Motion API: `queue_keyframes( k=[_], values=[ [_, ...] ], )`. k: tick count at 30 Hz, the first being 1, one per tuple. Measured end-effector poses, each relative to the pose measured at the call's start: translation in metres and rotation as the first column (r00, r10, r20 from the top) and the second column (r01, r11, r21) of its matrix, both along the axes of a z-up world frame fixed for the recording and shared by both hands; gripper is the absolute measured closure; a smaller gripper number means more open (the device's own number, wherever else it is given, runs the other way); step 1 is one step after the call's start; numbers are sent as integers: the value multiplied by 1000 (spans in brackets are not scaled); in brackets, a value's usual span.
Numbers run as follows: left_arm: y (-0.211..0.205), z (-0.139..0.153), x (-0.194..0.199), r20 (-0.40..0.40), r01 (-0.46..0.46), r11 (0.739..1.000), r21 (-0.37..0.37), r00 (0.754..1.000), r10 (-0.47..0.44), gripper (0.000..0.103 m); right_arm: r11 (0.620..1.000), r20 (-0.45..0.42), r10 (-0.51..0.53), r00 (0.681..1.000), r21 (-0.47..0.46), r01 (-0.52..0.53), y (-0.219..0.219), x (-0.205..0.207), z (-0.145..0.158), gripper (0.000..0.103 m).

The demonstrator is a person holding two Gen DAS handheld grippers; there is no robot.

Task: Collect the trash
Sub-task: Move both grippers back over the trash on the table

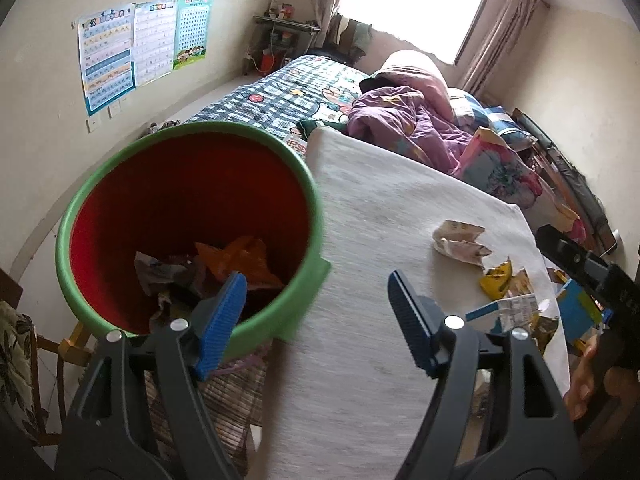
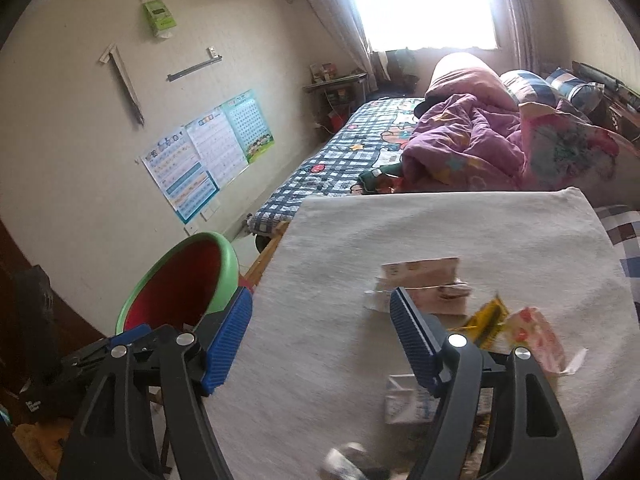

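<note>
A green bin with a red inside (image 1: 188,224) stands at the table's left edge and holds several crumpled wrappers (image 1: 236,260). My left gripper (image 1: 316,320) is open and empty, its left finger over the bin's rim. On the grey cloth table (image 1: 360,280) lie a crumpled white wrapper (image 1: 460,242), a yellow wrapper (image 1: 498,278) and a white and blue carton (image 1: 516,310). My right gripper (image 2: 320,332) is open and empty above the table. Near it lie the white wrapper (image 2: 424,284), the yellow wrapper (image 2: 486,320), a pink packet (image 2: 536,338) and the carton (image 2: 404,404). The bin (image 2: 180,280) is at its left.
A bed (image 1: 288,92) with a checked cover and purple quilt (image 1: 404,124) lies behind the table. A chair (image 1: 24,356) stands at the left. Posters (image 1: 136,48) hang on the wall. My right gripper's body (image 1: 592,276) shows at the right edge.
</note>
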State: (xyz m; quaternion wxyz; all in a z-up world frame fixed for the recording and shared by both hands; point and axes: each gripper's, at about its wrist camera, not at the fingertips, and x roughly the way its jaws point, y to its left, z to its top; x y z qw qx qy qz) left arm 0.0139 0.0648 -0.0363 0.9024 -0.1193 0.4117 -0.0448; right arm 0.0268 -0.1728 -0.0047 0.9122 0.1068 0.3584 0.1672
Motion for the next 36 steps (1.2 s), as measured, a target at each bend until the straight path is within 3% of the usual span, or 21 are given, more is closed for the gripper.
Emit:
queue_keyframes(
  k=[16, 23, 30, 36],
  values=[
    [-101, 0, -18, -8, -2, 1000, 7, 1000, 2, 31, 1000, -23, 13, 1000, -25, -14, -106, -19, -8, 29],
    [-124, 2, -25, -21, -31, 999, 21, 999, 32, 31, 996, -50, 38, 998, -81, -42, -146, -14, -17, 29],
    [-130, -5, -32, -53, -55, 998, 21, 997, 56, 31, 985, -139, 45, 989, -156, -67, -182, -2, -44, 29],
    [-146, -11, -30, -81, -32, 999, 30, 996, 34, 31, 992, -220, 72, 973, -87, -93, -183, 16, -64, 29]
  ],
)
